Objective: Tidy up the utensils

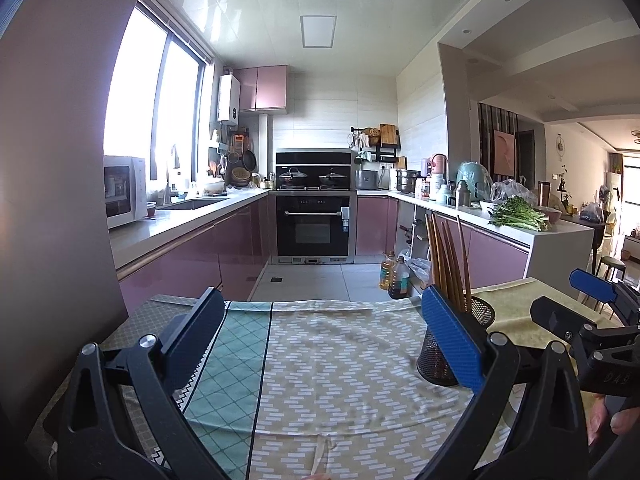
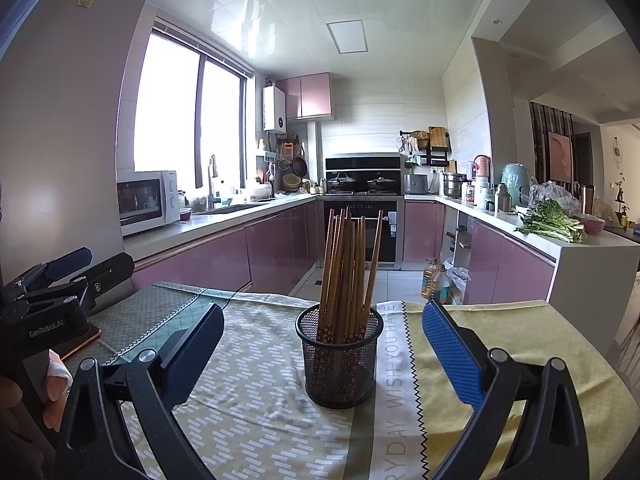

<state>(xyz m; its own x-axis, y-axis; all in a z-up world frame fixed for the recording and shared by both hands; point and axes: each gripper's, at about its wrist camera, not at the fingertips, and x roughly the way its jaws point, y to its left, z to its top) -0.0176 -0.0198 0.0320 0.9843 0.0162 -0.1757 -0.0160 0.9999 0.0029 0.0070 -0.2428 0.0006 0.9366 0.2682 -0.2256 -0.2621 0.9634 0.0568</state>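
Both tools idle above the table. Right gripper [image 2: 322, 350]: jaws spread wide, nothing between the pads, pointed straight at the mesh holder [image 2: 339, 360], which stands upright on the patterned tablecloth [image 2: 248, 412] at 12 o'clock in the right wrist view. Chopsticks [image 2: 349, 268] all stand in the holder, tips up, fanned slightly, one leaning out toward 1 o'clock. Left gripper [image 1: 320, 344]: also fully spread and empty; in its view the holder sits at 2 o'clock, partly hidden behind the blue right-hand pad [image 1: 454, 340]. No loose utensils visible on the cloth in either view, so judged state: collection looks done or nearly so; remaining work is probably tidying the bundle or retreating. Note on technique if the leaning stick is to be straightened: approach from above with the right tool, close on the upper shaft only, light pressure, since the holder is light mesh and could tip or slide on the cloth. Bracing the holder's rim with the left tool from its 9 o'clock side would help. Avoid catching neighbouring sticks between the pads.
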